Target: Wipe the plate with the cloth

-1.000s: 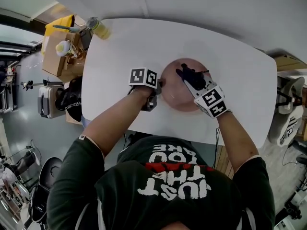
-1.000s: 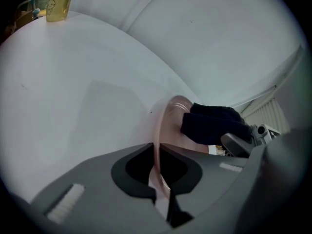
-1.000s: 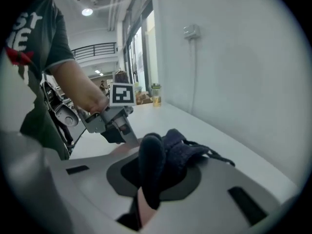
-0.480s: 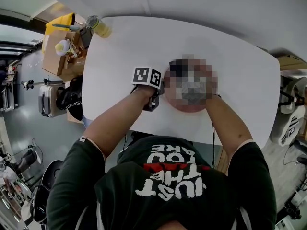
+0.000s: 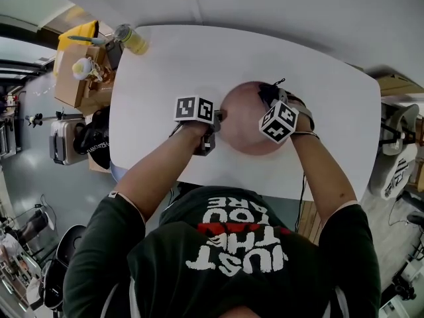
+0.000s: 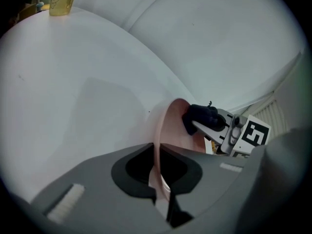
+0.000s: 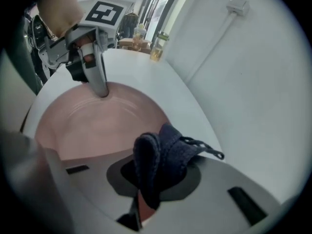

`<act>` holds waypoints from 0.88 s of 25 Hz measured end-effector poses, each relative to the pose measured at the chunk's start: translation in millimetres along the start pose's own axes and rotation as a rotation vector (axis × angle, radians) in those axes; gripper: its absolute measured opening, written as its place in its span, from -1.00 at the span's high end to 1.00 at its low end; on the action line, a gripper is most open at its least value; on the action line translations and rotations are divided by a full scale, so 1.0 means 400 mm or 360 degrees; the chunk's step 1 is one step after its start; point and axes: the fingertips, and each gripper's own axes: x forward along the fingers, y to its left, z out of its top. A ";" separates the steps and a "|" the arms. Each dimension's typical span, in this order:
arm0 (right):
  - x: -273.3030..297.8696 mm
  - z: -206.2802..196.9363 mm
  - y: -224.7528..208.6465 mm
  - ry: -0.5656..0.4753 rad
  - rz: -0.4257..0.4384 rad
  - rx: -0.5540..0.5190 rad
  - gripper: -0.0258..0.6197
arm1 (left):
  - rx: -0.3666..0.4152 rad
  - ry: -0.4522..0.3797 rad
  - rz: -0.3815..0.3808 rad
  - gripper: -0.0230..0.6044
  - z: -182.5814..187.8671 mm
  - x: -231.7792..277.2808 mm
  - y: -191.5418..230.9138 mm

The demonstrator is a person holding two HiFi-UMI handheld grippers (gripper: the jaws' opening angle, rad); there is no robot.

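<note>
Both grippers were gripping something: the left gripper [image 5: 216, 118] was closed on the left rim of the pink plate [image 5: 244, 121], its jaws pinching the thin edge between them in its own view. The plate lay on the white table [image 5: 165, 65], just right of the centre of the head view. The right gripper [image 7: 146, 191] was clamped on a bunched dark blue cloth [image 7: 161, 152], which stuck out past the jaw tips with a loose thread trailing to the right. In the head view that gripper stood over the upper right part of the plate, the cloth at the plate's upper right rim. Whether the cloth pressed on the surface could not be told. In the right gripper view the left gripper showed at the plate's far edge, in the upper left of that frame. A yellowish bottle [image 5: 132, 40] stood at the table's upper left corner, well apart from the plate.
</note>
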 end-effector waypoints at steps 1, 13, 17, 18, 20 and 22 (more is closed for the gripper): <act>-0.008 -0.020 0.007 0.0039 0.0028 -0.0014 0.83 | -0.0017 -0.0012 -0.0006 0.87 0.000 0.000 0.000; -0.125 -0.133 0.245 0.0229 0.0670 0.0004 0.83 | -0.0284 -0.0204 -0.0080 0.85 -0.001 0.004 0.005; -0.144 -0.102 0.329 0.0164 0.0769 0.0049 0.83 | -0.0330 -0.0240 -0.0090 0.84 -0.001 0.005 0.003; -0.144 -0.091 0.346 0.0152 0.0793 0.0058 0.83 | -0.0331 -0.0240 -0.0086 0.84 0.000 0.005 0.003; -0.145 -0.058 0.375 0.0109 0.0836 0.0062 0.83 | -0.0335 -0.0245 -0.0077 0.84 -0.001 0.005 0.005; -0.141 -0.011 0.402 0.0049 0.0887 0.0060 0.83 | -0.0335 -0.0250 -0.0073 0.84 0.000 0.005 0.007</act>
